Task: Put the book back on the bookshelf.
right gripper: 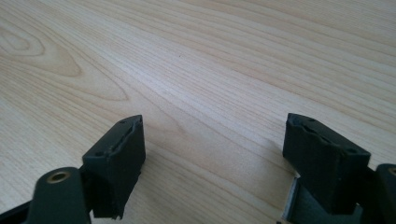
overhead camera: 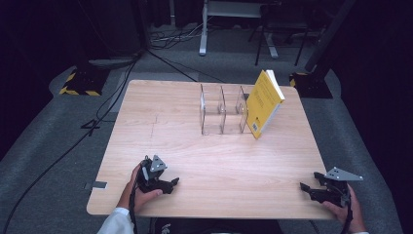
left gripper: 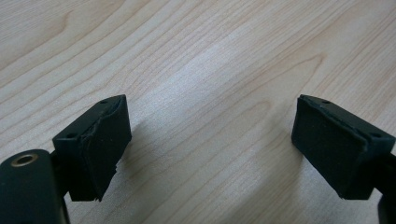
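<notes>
My left gripper (overhead camera: 171,184) and right gripper (overhead camera: 306,188) rested spread, empty, on the table (overhead camera: 229,161); book (overhead camera: 263,103) at one o'clock.

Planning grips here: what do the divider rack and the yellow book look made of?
The rack looks like clear, glossy plastic, maybe acrylic: the table shows through its walls. The book appears to be a paperback with a smooth yellow cover and a white page edge along the top.

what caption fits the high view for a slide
Two open claws, left and right, rest near the wooden table's front edge; a yellow book leans against a clear divider rack.
</notes>
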Available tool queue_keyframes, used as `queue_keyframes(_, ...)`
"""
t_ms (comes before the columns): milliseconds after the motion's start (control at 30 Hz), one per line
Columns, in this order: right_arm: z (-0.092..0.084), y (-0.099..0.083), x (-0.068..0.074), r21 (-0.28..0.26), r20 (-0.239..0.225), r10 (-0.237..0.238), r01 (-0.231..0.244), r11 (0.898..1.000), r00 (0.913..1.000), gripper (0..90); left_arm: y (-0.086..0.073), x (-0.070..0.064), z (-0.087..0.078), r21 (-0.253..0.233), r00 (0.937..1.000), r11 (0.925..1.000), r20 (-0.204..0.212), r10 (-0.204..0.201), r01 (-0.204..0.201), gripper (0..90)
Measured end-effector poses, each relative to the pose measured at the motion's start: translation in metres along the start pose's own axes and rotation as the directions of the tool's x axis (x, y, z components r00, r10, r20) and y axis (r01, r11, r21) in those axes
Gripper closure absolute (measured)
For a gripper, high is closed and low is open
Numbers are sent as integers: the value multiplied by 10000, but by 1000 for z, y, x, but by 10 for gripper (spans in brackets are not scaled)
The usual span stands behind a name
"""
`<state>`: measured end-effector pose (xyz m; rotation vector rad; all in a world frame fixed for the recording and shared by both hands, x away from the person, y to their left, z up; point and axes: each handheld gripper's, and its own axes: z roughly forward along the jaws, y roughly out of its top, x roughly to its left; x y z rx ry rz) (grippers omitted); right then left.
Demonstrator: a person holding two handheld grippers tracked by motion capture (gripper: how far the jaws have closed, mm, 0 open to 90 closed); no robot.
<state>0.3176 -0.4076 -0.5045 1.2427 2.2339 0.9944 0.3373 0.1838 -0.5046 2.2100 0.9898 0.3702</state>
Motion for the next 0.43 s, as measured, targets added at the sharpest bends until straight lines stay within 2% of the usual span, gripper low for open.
queue_keyframes(433, 0, 0, 0, 0, 1, 4, -4, 10000, 10000, 215, 1, 0, 1, -13, 10000, 10000, 20, -61, 61, 117)
